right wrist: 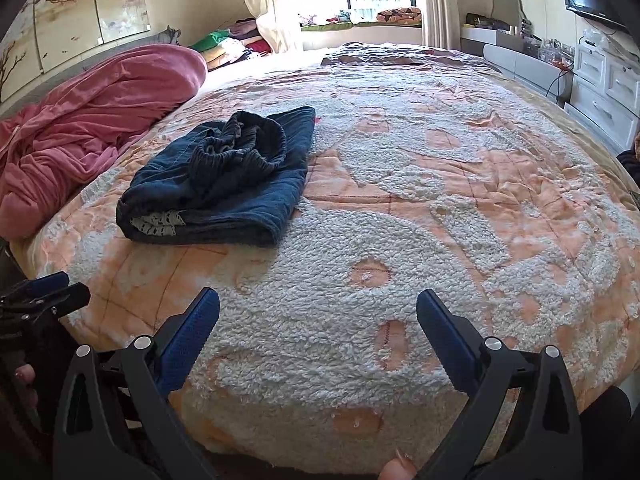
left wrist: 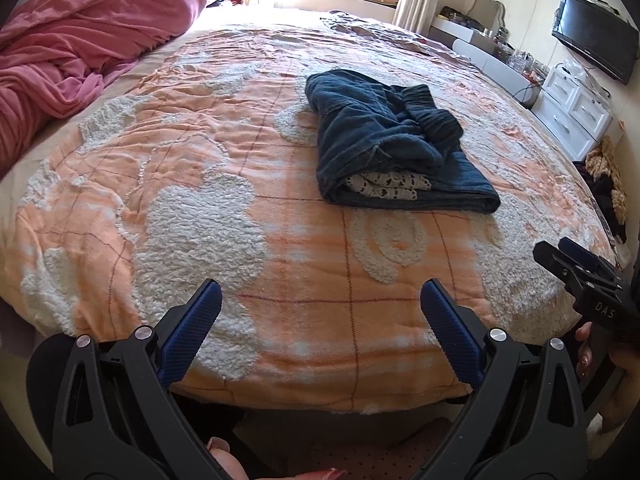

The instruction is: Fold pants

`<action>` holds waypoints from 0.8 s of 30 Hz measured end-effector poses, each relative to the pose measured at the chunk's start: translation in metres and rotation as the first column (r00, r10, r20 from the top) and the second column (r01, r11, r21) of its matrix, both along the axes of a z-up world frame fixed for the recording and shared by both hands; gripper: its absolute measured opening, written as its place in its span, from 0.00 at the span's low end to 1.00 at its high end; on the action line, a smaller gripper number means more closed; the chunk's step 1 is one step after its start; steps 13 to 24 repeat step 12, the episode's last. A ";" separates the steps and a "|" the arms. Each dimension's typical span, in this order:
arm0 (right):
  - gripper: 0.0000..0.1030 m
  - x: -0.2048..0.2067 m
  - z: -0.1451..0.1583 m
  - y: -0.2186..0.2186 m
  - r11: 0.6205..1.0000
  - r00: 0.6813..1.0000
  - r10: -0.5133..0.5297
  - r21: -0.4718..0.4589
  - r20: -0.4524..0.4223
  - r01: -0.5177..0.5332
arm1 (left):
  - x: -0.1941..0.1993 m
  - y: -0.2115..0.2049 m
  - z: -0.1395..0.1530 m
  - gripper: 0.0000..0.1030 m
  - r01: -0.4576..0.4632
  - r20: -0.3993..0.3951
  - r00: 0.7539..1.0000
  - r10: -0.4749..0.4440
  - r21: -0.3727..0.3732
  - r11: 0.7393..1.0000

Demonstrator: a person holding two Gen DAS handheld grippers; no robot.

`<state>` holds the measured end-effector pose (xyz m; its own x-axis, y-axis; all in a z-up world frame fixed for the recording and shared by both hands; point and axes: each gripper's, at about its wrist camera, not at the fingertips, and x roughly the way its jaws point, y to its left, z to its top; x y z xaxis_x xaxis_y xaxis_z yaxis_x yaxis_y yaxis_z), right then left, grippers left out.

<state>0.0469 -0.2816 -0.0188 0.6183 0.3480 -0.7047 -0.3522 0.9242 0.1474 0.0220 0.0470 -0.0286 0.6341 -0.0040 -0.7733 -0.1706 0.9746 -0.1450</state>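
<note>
Dark blue pants [left wrist: 394, 138] lie folded in a compact bundle on the orange and white bedspread [left wrist: 200, 168], the ribbed waistband bunched on top and a white patterned lining showing at the near fold. In the right wrist view the pants [right wrist: 224, 184] sit left of centre. My left gripper [left wrist: 320, 292] hovers open over the bed's near edge, well short of the pants, with nothing between its blue pads. My right gripper [right wrist: 318, 300] is open too, empty, near the bed edge and to the right of the pants. The right gripper [left wrist: 576, 264] also shows at the left wrist view's right edge.
A heaped pink blanket [left wrist: 80, 40] lies on the bed's left side. White drawers [left wrist: 576, 108], a dresser with small items and a wall screen [left wrist: 596, 36] stand on the right. A window seat [right wrist: 360, 20] with clothes is behind the bed. A dark clothes pile [left wrist: 604, 184] sits by the bed's right side.
</note>
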 end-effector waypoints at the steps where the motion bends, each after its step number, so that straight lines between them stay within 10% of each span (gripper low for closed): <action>1: 0.95 0.004 -0.001 -0.004 1.000 1.000 -0.010 -0.003 -0.002 0.010 | 0.002 0.007 0.002 0.91 -0.028 0.005 1.000 0.028 0.002 1.000; 12: 0.95 0.117 0.012 -0.155 0.925 0.926 -0.377 -0.052 -0.001 0.376 | 0.110 0.159 0.003 0.91 -0.277 -0.058 0.958 0.281 0.071 0.958; 24: 0.95 0.117 0.012 -0.155 0.925 0.926 -0.377 -0.052 -0.001 0.376 | 0.110 0.159 0.003 0.91 -0.277 -0.058 0.958 0.281 0.071 0.958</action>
